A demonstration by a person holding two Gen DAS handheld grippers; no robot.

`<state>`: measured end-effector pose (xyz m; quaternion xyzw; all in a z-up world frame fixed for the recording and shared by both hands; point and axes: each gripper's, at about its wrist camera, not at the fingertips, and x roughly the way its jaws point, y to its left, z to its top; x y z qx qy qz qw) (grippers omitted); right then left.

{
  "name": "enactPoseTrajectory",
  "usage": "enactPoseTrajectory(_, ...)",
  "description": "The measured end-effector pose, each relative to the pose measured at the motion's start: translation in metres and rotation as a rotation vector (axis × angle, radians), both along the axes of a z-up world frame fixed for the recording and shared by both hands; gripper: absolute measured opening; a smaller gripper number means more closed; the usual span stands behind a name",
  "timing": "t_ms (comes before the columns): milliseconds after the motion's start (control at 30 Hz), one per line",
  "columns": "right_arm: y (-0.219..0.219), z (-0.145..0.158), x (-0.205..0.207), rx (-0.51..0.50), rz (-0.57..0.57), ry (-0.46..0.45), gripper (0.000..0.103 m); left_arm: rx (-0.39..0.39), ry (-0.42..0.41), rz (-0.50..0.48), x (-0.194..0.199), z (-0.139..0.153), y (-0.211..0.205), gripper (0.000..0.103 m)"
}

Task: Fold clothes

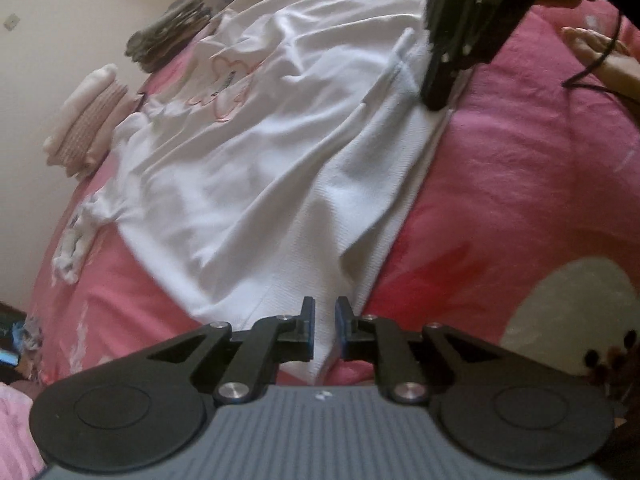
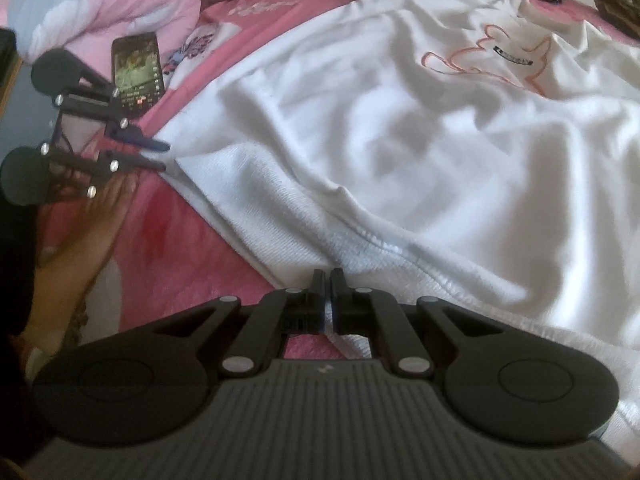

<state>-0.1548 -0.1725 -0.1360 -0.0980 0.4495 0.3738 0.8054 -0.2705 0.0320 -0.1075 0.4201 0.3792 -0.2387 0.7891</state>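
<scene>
Left gripper (image 1: 325,322) jaws slightly apart, nothing pinched, at the hem corner of white shirt (image 1: 256,152), which lies spread on pink bedspread (image 1: 520,168); right gripper (image 2: 328,292) clamped tight on shirt hem; phone (image 2: 138,72) lies far left

Shirt (image 2: 400,152) on bed (image 2: 192,248), phone (image 2: 138,74) beside

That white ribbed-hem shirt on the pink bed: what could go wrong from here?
The right gripper pinches the white shirt's hem, while the left gripper stands slightly open, gripping nothing, so a one-sided lift may skew the fold. The dark smartphone lies near the shirt's corner and could be dragged or knocked.
</scene>
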Motion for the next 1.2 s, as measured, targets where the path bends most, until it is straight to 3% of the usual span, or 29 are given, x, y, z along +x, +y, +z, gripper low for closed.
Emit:
enactPoseTrajectory(167,0.002,0.001,0.000,-0.016,0.005,-0.010,0.002,0.014,-0.003,-0.041,-0.003,-0.003,-0.007,0.032)
enactPoseTrajectory(367,0.003,0.001,0.000,-0.027,0.006,-0.015,0.002,-0.009,-0.002,0.006,0.009,-0.010,-0.012,0.032)
enactPoseTrajectory(833,0.007,0.001,-0.002,-0.047,0.019,-0.027,0.002,0.071,-0.048,-0.060,0.001,-0.013,-0.008,0.009)
enactPoseTrajectory(900,0.008,0.002,-0.001,-0.049,0.021,-0.026,0.002,0.084,-0.048,-0.078,-0.001,-0.014,-0.007,0.002)
enactPoseTrajectory(1033,0.008,0.003,-0.001,-0.053,0.023,-0.027,0.002,0.117,-0.060,-0.153,-0.011,-0.013,-0.008,0.001)
enactPoseTrajectory(1200,0.008,0.003,-0.001,-0.056,0.023,-0.026,0.002,0.167,-0.001,-0.151,-0.009,-0.026,-0.004,0.002)
